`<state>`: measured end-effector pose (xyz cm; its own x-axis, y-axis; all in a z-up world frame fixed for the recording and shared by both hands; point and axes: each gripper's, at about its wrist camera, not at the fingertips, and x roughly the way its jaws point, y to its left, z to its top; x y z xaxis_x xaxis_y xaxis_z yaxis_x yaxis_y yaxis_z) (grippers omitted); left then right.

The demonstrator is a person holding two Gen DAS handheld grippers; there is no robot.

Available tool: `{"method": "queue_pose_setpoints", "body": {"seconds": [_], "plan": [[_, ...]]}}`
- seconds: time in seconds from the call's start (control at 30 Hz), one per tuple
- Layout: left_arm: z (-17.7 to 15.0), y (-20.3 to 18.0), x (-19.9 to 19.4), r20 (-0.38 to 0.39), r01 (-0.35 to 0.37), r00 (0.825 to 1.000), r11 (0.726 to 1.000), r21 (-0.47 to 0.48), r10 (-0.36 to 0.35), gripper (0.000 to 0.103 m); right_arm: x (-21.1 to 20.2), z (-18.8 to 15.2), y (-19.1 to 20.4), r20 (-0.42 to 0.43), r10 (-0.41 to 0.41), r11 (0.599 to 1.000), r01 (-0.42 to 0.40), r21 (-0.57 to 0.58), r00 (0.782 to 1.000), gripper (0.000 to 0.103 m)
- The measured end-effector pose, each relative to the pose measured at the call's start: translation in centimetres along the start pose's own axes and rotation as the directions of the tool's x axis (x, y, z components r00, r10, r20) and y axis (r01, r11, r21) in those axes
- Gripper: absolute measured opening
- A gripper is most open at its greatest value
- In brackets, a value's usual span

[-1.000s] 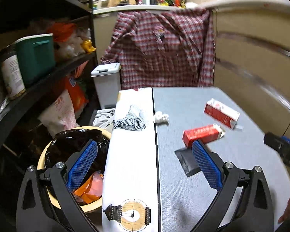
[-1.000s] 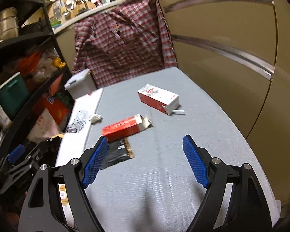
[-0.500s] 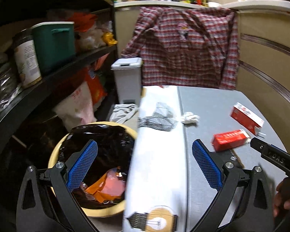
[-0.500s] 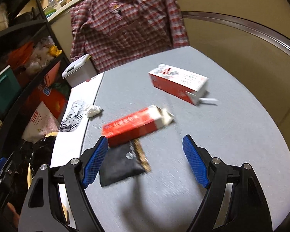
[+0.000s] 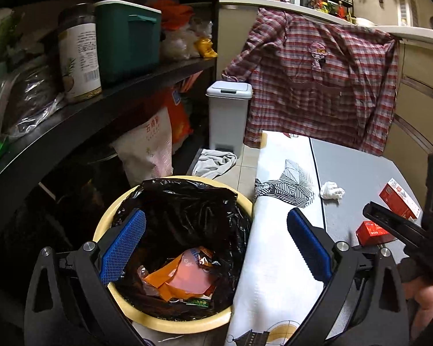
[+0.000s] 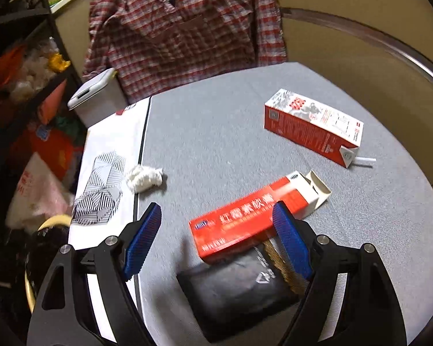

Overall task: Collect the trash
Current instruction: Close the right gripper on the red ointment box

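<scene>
- Left wrist view: the left gripper [image 5: 216, 248] is seen at the bottom of the frame with its blue fingers [image 5: 121, 248] spread wide and nothing held between them.
- Under the left finger, at lower centre, a yellow trash bin [image 5: 170, 324] lined with a black bag [image 5: 187, 210] is seen on the floor; orange and pink wrappers [image 5: 184, 276] lie inside it.
- The tabletop [image 5: 358, 173] is shown at the right, touching the bin's rim; a crumpled white tissue [image 5: 331, 190] lies on it at centre right.
- A plaid shirt [image 5: 317, 80] is draped at upper centre, and a small white lidded bin [image 5: 229, 115] stands below it to the left.
- Right wrist view: the right gripper [image 6: 219, 239] is seen at the bottom, its fingers [image 6: 291, 242] held wide apart and empty, just above the tabletop [image 6: 216, 132].
- A long red box [image 6: 254, 216] with an open flap lies at centre, reaching behind the right finger; whether they touch cannot be told.
- A black pouch [image 6: 236, 294] lies partly under the red box at lower centre.
- A red-and-white carton [image 6: 311, 124] with a straw lies at the upper right, and the tissue [image 6: 144, 177] at centre left.
</scene>
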<state>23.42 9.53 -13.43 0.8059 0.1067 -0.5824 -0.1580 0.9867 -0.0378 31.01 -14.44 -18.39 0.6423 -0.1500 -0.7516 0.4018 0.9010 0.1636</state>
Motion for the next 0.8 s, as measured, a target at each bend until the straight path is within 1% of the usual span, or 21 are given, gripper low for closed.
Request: {"method": "queue_pose_setpoints", "body": {"seconds": [0.1,0.2,0.3,0.33,0.37,0.4,0.47,0.5,0.53,0.6,0.63,0.67,0.73,0.77,0.8], "plan": [[0.1,0.4,-0.1,0.006,0.0,1.0,1.0,0.0,0.0,0.095,0.1,-0.1,0.2,0.033,-0.058,0.998,0.058,0.015,0.998,0.079],[0.2,0.7,-0.5,0.013,0.002,1.0,1.0,-0.001,-0.002,0.095,0.8,-0.3,-0.2,0.013,-0.077,0.997,0.077,0.03,0.997,0.079],[0.3,1.2,-0.7,0.017,0.005,1.0,1.0,-0.009,-0.004,0.095,1.0,-0.6,-0.1,0.03,-0.102,0.995,0.103,-0.018,0.994,0.077],[0.3,1.3,-0.7,0.018,0.005,1.0,1.0,-0.012,-0.005,0.095,1.0,-0.6,-0.1,0.033,-0.108,0.994,0.108,-0.025,0.994,0.071],[0.3,1.4,-0.7,0.019,0.006,1.0,1.0,-0.015,-0.006,0.095,0.8,-0.6,-0.3,0.034,-0.116,0.993,0.116,-0.026,0.993,0.068],[0.3,1.4,-0.8,0.018,0.007,1.0,1.0,-0.017,-0.006,0.095,0.7,-0.6,-0.6,0.033,-0.119,0.993,0.12,-0.021,0.992,0.06],[0.4,1.4,-0.8,0.017,0.014,1.0,1.0,-0.026,-0.014,0.095,0.3,-0.7,-1.3,0.037,-0.133,0.991,0.134,-0.012,0.99,0.033],[0.5,1.4,-0.9,0.017,0.018,1.0,0.999,-0.029,-0.018,0.095,0.1,-0.8,-1.9,0.039,-0.132,0.991,0.132,-0.003,0.99,0.027],[0.5,1.3,-0.9,0.019,0.023,1.0,0.999,-0.03,-0.023,0.095,-0.2,-0.9,-2.6,0.039,-0.131,0.991,0.131,0.007,0.991,0.025],[0.5,1.1,-1.0,0.022,0.028,0.999,0.999,-0.026,-0.028,0.095,-0.5,-1.0,-4.0,0.032,-0.131,0.991,0.129,0.042,0.991,0.033],[0.5,0.9,-1.1,0.023,0.034,0.999,0.999,-0.023,-0.033,0.095,-0.7,-1.1,-4.9,0.022,-0.116,0.99,0.114,0.083,0.993,0.05],[0.5,0.7,-1.3,0.024,0.038,0.999,0.999,-0.02,-0.037,0.095,-0.7,-1.1,-5.5,0.011,-0.126,0.986,0.124,0.111,0.992,0.063],[0.5,0.3,-1.5,0.027,0.044,0.999,0.999,-0.013,-0.044,0.095,-0.6,-0.9,-6.0,0.006,-0.114,0.982,0.112,0.15,0.993,0.066],[0.5,0.1,-1.7,0.032,0.047,0.998,0.999,-0.007,-0.046,0.095,-0.4,-0.8,-5.8,-0.002,-0.102,0.983,0.101,0.15,0.995,0.07],[0.5,0.0,-1.9,0.035,0.047,0.998,0.999,-0.004,-0.047,0.095,-0.1,-0.5,-5.5,-0.016,-0.091,0.985,0.093,0.144,0.996,0.071]]}}
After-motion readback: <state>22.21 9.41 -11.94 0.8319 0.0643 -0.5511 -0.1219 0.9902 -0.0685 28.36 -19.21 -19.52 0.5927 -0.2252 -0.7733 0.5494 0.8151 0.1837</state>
